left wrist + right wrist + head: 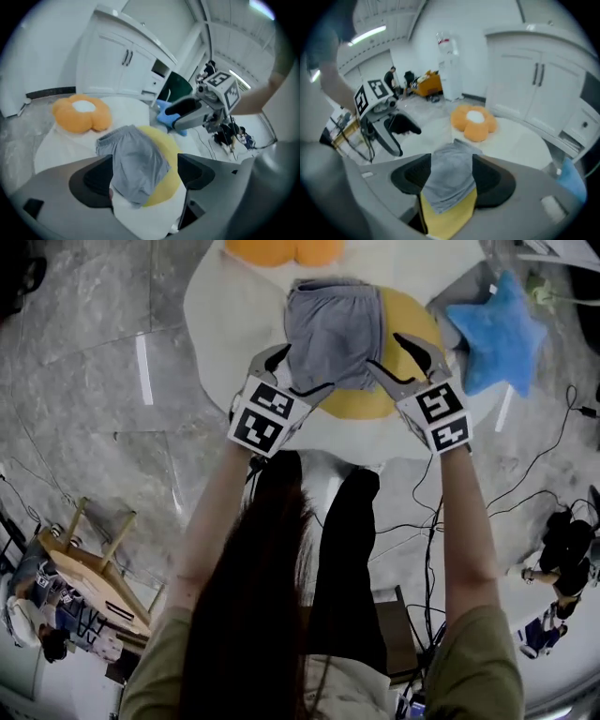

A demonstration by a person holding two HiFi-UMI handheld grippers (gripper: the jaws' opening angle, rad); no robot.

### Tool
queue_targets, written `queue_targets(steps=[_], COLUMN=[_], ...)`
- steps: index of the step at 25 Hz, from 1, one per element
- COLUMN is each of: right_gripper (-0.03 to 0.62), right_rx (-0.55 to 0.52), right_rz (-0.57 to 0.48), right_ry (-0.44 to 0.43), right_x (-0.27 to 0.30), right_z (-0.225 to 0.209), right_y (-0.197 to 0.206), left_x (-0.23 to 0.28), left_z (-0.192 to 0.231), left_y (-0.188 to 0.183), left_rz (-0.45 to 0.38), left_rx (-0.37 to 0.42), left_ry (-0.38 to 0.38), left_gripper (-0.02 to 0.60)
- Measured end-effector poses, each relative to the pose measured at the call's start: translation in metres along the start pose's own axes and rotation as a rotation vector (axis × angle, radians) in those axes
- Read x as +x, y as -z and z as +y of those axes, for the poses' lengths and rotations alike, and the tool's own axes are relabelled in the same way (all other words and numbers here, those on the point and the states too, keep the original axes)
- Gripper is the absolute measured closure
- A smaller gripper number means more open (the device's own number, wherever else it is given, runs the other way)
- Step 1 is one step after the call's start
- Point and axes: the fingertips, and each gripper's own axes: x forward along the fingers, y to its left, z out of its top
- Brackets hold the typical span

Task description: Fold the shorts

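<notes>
Even indoor light filled every view. A ceiling light strip (368, 35) glared; the glossy floor (84, 352) showed a bright streak. Both gripper views bent and darkened at their edges, the left gripper (145, 172) looking soft.

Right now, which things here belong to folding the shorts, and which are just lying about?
For the job: grey fabric shorts; left gripper and right gripper, both open, not gripping them.

Just lying about: yellow round cushion under the shorts; orange flower-shaped plush; blue star-shaped plush; round white table they rest on.
</notes>
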Motion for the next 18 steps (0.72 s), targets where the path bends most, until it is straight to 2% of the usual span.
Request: queue_targets(steps=[2,5,10,13,18], right_gripper=[0.329,0.329,0.329,0.329,0.329], right_rx=[0.068,0.107,0.113,0.096,0.017], right_rz=[-0.146,-0.3,-0.5,-0.614,-0.764], right_ry=[0.077,0.17,0.246,0.259,0.257], right_x=[-0.044,-0.117,-0.239,-0.312,-0.427], right_z=[0.008,0.025,0.055,0.072,0.11], right_y=[-0.031,-0.078,-0.162,-0.211,-0.278], left_x=[-0.036,-0.102,-0.232,-0.308,-0.413], left_z=[-0.022,-0.054,-0.095,-0.121,-0.182], left_y=[-0.027,-0.069,-0.138,-0.176,-0.224], left_rz=[-0.115,-0.281,-0.545,-0.658,-0.801], left_rx=[-0.06,-0.117,-0.18,-0.162,-0.072], left_ry=[-0.054,-0.144,-0.319,-0.422,-0.522], left_gripper=[0.167,0.167,0.167,0.167,0.167])
